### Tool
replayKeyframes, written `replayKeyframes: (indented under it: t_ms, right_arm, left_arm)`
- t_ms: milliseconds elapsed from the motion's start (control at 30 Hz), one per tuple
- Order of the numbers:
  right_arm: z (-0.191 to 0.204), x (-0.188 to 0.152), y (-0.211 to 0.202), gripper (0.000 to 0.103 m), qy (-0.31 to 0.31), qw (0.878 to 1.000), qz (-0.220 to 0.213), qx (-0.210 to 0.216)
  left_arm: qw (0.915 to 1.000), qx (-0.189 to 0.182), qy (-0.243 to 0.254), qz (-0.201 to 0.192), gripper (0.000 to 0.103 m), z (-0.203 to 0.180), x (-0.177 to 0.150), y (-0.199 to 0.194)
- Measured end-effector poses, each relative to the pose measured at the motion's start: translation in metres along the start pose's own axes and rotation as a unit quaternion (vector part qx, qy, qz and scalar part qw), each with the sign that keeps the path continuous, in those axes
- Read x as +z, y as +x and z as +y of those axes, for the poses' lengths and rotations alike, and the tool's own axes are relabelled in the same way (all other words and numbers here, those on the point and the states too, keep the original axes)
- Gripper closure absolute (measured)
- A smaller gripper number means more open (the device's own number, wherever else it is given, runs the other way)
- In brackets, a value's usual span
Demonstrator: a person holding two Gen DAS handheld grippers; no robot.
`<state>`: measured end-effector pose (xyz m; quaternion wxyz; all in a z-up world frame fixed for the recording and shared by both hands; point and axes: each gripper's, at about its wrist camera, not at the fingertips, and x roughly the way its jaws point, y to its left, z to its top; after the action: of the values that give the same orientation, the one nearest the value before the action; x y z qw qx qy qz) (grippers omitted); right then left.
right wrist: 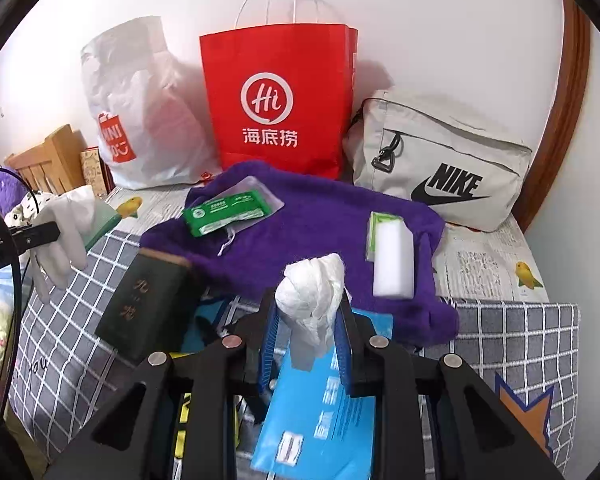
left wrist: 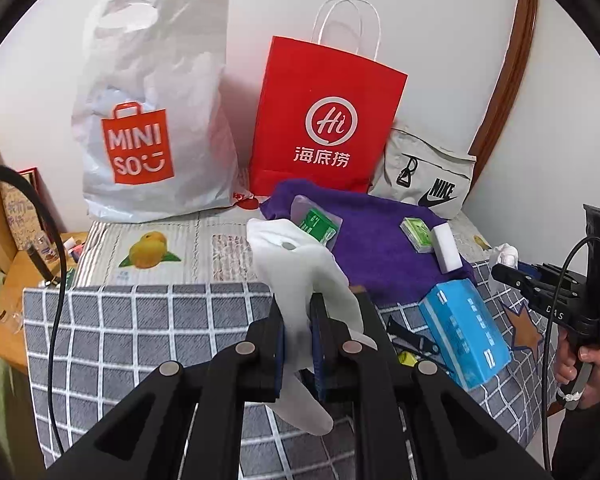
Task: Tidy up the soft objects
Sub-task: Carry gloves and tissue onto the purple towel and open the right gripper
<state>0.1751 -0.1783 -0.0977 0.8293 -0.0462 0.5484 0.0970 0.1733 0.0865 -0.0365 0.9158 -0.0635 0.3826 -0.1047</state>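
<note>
My left gripper [left wrist: 298, 304] is shut on a white glove [left wrist: 300, 256], which hangs through the jaws above the checked blanket [left wrist: 140, 332]. My right gripper [right wrist: 308, 300] is shut on a crumpled white wad [right wrist: 312, 284] and is held over a blue tissue box [right wrist: 320, 412]. In the left wrist view the right gripper [left wrist: 502, 271] is at the far right with the wad [left wrist: 506, 254] at its tip. In the right wrist view the left gripper [right wrist: 52, 231] is at the far left, holding the glove [right wrist: 66, 232]. A purple towel [right wrist: 320, 216] lies spread behind both.
On the towel lie a green tissue pack [right wrist: 226, 212] in a clear pouch and a white sponge block [right wrist: 394, 260]. A dark green box [right wrist: 144, 304] lies front left. A Miniso plastic bag [left wrist: 148, 120], a red paper bag [left wrist: 324, 120] and a grey Nike bag [right wrist: 440, 160] stand along the wall.
</note>
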Motion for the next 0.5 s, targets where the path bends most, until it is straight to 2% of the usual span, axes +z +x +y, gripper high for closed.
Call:
replayKeyframes:
  t_ms: [200,500]
  right_arm:
    - [-0.008,0.014,0.019,0.076,0.000,1.000,0.004,-0.004]
    - [-0.022,0.034,0.042,0.076,0.006,1.000,0.003,-0.012]
  left_arm:
    - [0.9999,0.007,0.008,0.005,0.091,0.000,0.018,0.023]
    - [1.0000,-0.002,-0.002,0.003,0.091,0.001,0.039,0.047]
